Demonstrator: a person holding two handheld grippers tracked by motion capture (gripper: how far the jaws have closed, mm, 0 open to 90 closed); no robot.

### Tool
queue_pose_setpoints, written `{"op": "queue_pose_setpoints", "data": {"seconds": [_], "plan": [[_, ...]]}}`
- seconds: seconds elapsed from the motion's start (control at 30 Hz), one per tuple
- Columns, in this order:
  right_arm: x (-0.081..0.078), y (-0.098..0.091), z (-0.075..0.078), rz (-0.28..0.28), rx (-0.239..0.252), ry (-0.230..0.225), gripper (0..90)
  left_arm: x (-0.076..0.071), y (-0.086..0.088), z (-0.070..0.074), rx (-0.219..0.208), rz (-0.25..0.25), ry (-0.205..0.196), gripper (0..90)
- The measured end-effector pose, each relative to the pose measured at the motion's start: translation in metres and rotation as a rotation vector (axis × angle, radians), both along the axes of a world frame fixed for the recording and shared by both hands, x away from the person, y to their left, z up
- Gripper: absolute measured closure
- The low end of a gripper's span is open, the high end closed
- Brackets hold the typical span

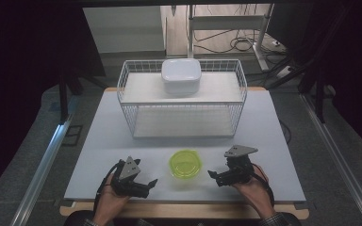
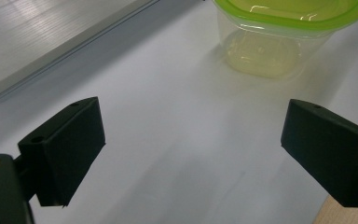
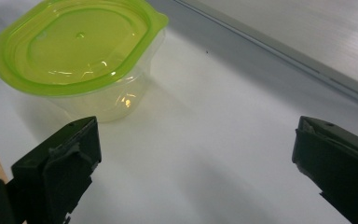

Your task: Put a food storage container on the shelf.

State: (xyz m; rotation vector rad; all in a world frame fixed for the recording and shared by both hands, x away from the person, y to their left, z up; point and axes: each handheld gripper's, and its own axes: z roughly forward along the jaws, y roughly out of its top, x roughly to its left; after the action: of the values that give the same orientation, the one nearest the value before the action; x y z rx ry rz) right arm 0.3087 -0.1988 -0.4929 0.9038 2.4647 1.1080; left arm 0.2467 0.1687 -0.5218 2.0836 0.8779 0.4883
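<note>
Inspector: Your green-lidded container (image 1: 185, 163) stands lidded on the white table (image 1: 99, 155) near the front edge, between your grippers, touched by neither.

Operator: And the jaws?

Inspector: Left gripper (image 1: 147, 184) and right gripper (image 1: 213, 175) both gape wide, empty. The wire rack (image 1: 122, 84) behind holds only a white box (image 1: 181, 74); any moving of the container remains undone, in my judgement.

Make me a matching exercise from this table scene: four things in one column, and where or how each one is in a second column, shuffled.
Things:
1. green-lidded tub
2. white container
3. wire rack
4. right gripper

Places or states:
A. on the rack's top shelf
B. jaws open, nothing between them
C. on the table between the two grippers
D. at the table's far side, lower shelf bare

Pairs: 1-C, 2-A, 3-D, 4-B
</note>
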Motion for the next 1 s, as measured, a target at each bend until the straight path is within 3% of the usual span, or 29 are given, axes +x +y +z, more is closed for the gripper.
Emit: {"op": "queue_pose_setpoints", "data": {"seconds": [0.13,0.3,0.73,0.83,1.0], "plan": [[0.001,0.001,0.000,0.008,0.028,0.021,0.7,0.000,0.000,0.000,0.001,-0.002,-0.004,5.8],[0.001,0.003,0.001,0.015,0.025,0.022,0.4,0.000,-0.001,0.000,0.004,-0.003,-0.001,5.9],[0.003,0.010,0.008,-0.015,0.081,0.054,0.5,0.000,-0.001,0.000,0.010,-0.006,-0.003,5.9],[0.003,0.015,0.012,0.005,0.078,0.045,2.4,0.000,-0.001,0.000,0.009,-0.005,-0.003,5.9],[0.005,0.022,0.016,0.022,0.082,0.071,14.3,0.000,-0.001,0.000,0.014,-0.006,-0.004,5.9]]}}
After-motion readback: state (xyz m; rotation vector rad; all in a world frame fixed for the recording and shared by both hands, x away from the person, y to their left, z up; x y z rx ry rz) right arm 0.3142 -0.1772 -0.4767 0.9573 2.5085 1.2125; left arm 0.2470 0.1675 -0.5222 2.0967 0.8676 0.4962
